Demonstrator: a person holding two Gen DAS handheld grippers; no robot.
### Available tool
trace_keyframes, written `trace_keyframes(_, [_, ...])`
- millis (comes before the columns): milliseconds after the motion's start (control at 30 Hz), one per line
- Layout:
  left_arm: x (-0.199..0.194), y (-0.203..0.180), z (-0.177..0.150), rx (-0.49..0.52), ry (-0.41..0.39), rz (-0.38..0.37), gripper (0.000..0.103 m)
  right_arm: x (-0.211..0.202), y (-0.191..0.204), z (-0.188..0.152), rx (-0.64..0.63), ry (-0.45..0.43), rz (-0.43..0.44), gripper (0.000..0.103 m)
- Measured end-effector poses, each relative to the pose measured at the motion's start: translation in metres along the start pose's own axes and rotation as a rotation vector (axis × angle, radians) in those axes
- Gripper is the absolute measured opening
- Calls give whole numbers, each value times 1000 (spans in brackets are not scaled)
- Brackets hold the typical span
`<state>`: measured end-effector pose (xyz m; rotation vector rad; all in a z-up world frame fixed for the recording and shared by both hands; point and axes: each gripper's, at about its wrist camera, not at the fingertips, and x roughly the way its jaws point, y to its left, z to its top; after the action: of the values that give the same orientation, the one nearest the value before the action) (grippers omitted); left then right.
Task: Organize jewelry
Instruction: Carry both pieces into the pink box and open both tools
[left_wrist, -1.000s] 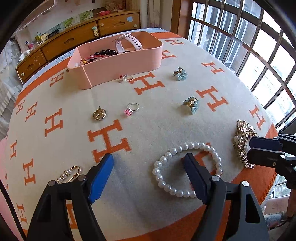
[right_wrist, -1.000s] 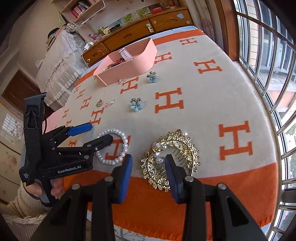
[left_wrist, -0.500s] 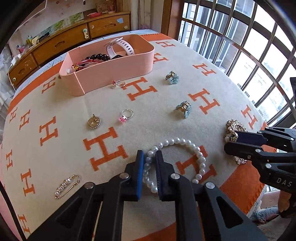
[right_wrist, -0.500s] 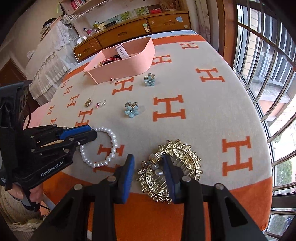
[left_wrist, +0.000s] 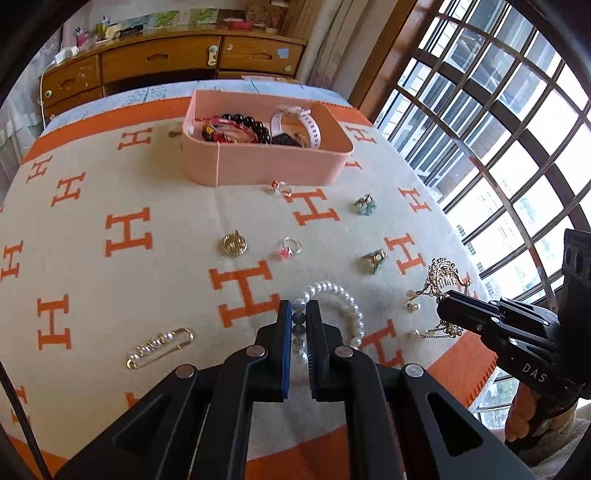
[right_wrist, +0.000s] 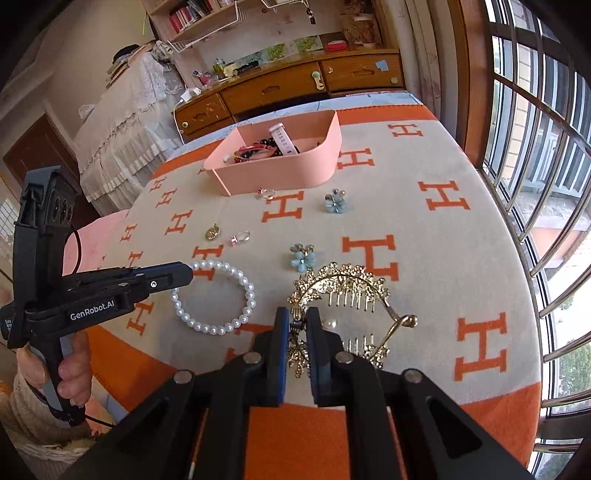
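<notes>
Gripping beads of the pearl bracelet (left_wrist: 341, 295), left claw (left_wrist: 298, 325) nears right claw (right_wrist: 296, 332) clamping the gold comb (right_wrist: 347, 284).

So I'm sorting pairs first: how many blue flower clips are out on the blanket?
2. One blue flower clip lies right of the pink box; the other sits nearer, just behind the gold hair comb.

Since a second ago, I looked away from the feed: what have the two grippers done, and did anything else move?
Both closed. The left gripper clamped onto the pearl bracelet; the right gripper clamped onto the gold hair comb and has tipped it up off the blanket. The pink box, rings, flower clips and pearl pin stayed put.
</notes>
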<state>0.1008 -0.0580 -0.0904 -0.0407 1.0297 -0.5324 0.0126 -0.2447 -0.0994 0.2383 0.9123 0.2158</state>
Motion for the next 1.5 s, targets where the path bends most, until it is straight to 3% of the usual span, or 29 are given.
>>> trace_keyframes(167, [-29,-5,35,13,-77,17,5,-11,8,33,-43,-69,29,9])
trace_keyframes(367, [-54,-10,97,37,-189,66,5,-14,13,96,-68,-152,82,9])
trace_keyframes(567, [-32,-6,155,25,-215,98,5,8,9,156,-78,-194,57,9])
trace_keyframes(733, [21,19,179,-26,-161,111,5,39,9,186,-95,-170,40,9])
trace_keyframes(833, [56,46,182,-78,-86,158,15,57,12,194,-101,-144,30,9])
trace_keyframes(900, [64,61,177,-127,-62,181,16,67,13,197,-110,-126,11,9])
trace_keyframes(1033, [45,80,160,-190,-109,137,24,87,17,199,-151,-87,-38,9])
trace_keyframes(1167, [17,81,146,-165,-187,159,46,103,23,196,-173,-45,-48,9])
trace_keyframes(1333, [-7,81,137,-154,-230,146,46,120,39,192,-187,-1,-12,9])
trace_keyframes(1500, [-12,83,129,-154,-216,140,46,135,51,188,-155,65,74,9])
